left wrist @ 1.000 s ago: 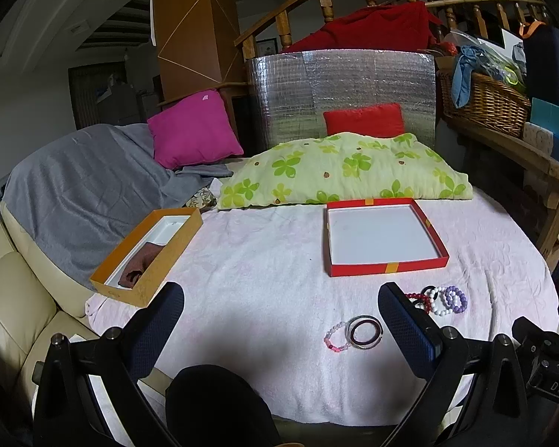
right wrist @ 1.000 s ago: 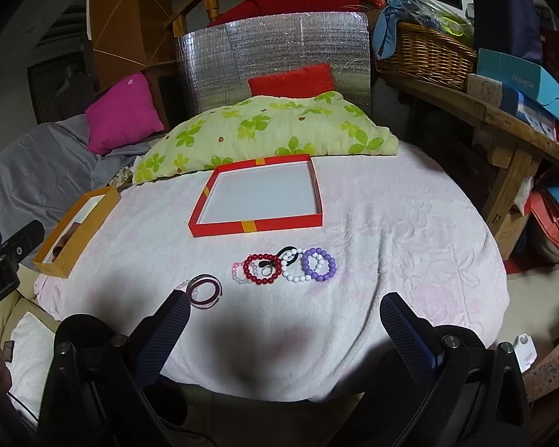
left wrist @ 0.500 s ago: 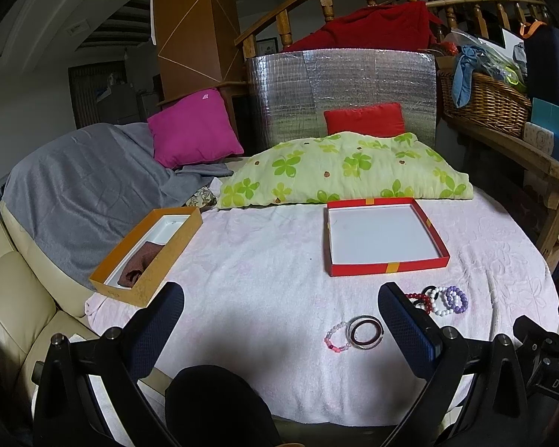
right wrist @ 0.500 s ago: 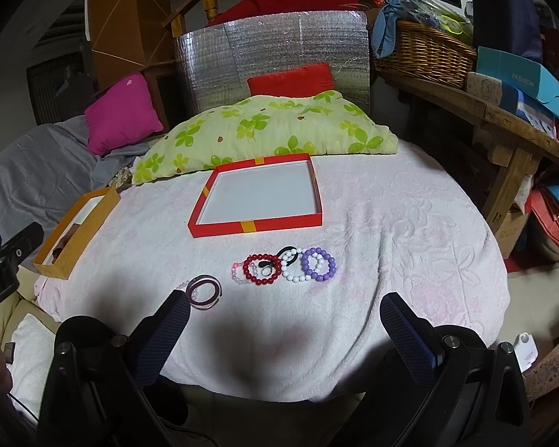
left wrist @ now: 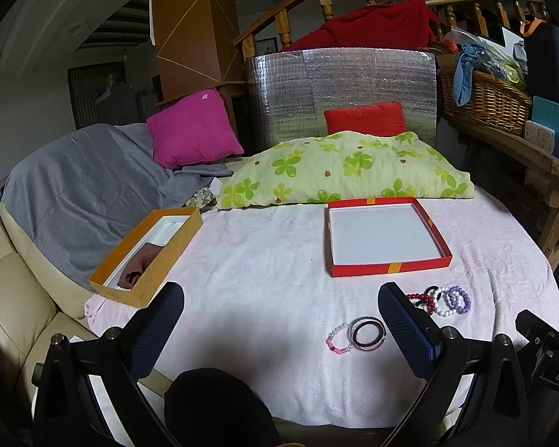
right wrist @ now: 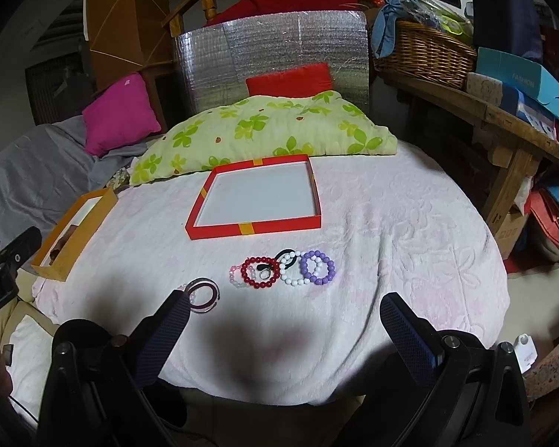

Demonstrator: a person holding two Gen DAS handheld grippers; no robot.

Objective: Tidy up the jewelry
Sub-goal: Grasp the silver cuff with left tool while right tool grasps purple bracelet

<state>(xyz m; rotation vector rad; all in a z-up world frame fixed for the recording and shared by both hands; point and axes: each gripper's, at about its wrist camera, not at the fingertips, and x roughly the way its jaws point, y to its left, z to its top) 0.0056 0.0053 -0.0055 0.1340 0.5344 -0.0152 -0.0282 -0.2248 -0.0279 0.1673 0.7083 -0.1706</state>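
Both your left gripper (left wrist: 279, 314) and right gripper (right wrist: 285, 322) hang spread, empty. The light, slippery purple beaded bracelet (right wrist: 317, 268) rolls easily; pinch across its rim.

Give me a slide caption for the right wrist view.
Open right hand-held gripper hovers before beaded bracelets lined up near an empty red tray on the pink tablecloth.

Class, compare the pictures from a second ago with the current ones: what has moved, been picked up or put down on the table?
Nothing has visibly changed. Both tongs, left and right, stay open and empty above the near edge of the table; the bracelets lie in the same places in front of the empty red box.
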